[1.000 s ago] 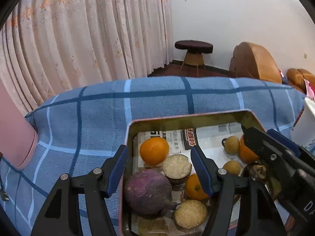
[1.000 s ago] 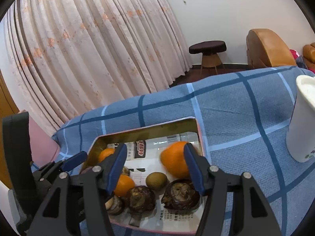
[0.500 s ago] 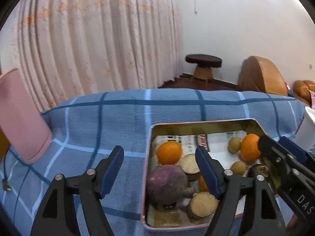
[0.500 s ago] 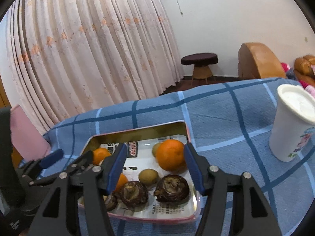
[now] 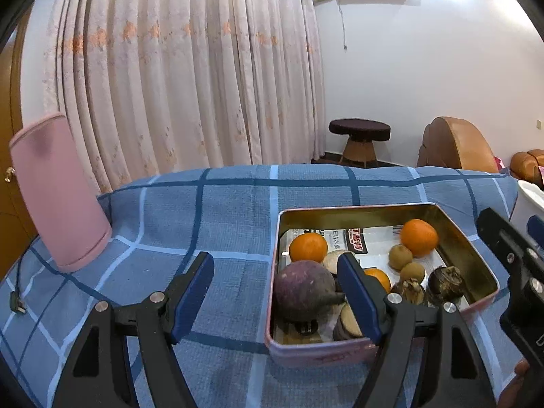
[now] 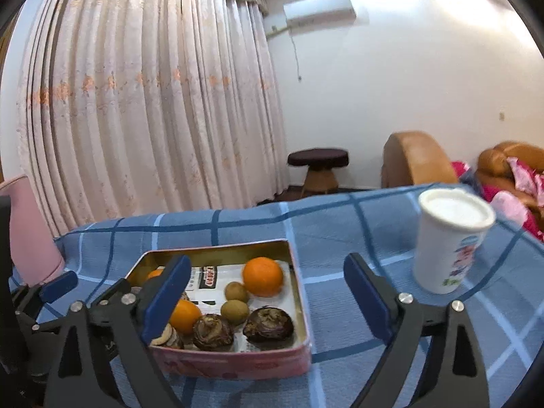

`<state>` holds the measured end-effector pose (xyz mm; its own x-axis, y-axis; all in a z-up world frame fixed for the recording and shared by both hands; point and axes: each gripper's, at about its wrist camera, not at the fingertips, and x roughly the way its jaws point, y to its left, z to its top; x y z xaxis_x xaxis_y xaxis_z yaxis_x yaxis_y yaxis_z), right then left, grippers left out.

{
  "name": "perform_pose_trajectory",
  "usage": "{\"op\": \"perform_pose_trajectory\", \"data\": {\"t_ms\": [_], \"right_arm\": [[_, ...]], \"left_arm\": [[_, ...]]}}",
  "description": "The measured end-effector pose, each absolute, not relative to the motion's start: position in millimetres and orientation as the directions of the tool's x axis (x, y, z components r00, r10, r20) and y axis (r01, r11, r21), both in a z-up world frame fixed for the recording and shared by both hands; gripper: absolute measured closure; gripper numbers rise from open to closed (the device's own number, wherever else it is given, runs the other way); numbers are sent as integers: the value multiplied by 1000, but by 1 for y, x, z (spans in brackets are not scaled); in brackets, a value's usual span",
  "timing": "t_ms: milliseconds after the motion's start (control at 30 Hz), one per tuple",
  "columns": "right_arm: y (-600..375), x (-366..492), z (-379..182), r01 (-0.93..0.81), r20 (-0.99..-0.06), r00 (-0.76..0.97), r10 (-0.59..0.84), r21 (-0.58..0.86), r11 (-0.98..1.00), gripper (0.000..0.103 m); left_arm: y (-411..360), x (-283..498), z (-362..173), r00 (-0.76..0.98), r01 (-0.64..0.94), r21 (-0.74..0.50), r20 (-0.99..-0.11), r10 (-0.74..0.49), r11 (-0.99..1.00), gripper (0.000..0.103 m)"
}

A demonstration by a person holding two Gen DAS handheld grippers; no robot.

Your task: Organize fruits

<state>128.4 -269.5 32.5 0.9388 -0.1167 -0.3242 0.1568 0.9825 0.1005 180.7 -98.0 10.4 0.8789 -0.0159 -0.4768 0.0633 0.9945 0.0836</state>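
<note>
Blue checked cloth (image 5: 234, 210), pink tin (image 6: 238, 362), orange fruit (image 6: 262, 276), white cup (image 6: 448, 238).

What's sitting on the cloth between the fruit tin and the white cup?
Nothing: in the right wrist view, only bare blue checked cloth runs between the tin and the white cup.

Most of the left half of the frame is being covered by pleated pink curtains (image 6: 142, 102). A white wall (image 6: 391, 85) is being lit at upper right — an air conditioner (image 6: 319, 8) is mounted there. A dark round stool (image 6: 318, 166) and a brown armchair (image 6: 416, 159) are being shown at centre right.
</note>
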Motion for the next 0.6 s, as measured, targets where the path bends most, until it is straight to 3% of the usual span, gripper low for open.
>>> {"op": "perform_pose_trajectory", "data": {"t_ms": [500,600], "right_arm": [[-251,70,39,194,-213,960,-181,40,980,1],[-254,59,40,195,-187,966,-180,67,978,1]], "left_arm": [[-78,128,17,926,73,22,-372,-59,997,26],[-77,121,18,932,75,20,-357,-63,997,19]]}}
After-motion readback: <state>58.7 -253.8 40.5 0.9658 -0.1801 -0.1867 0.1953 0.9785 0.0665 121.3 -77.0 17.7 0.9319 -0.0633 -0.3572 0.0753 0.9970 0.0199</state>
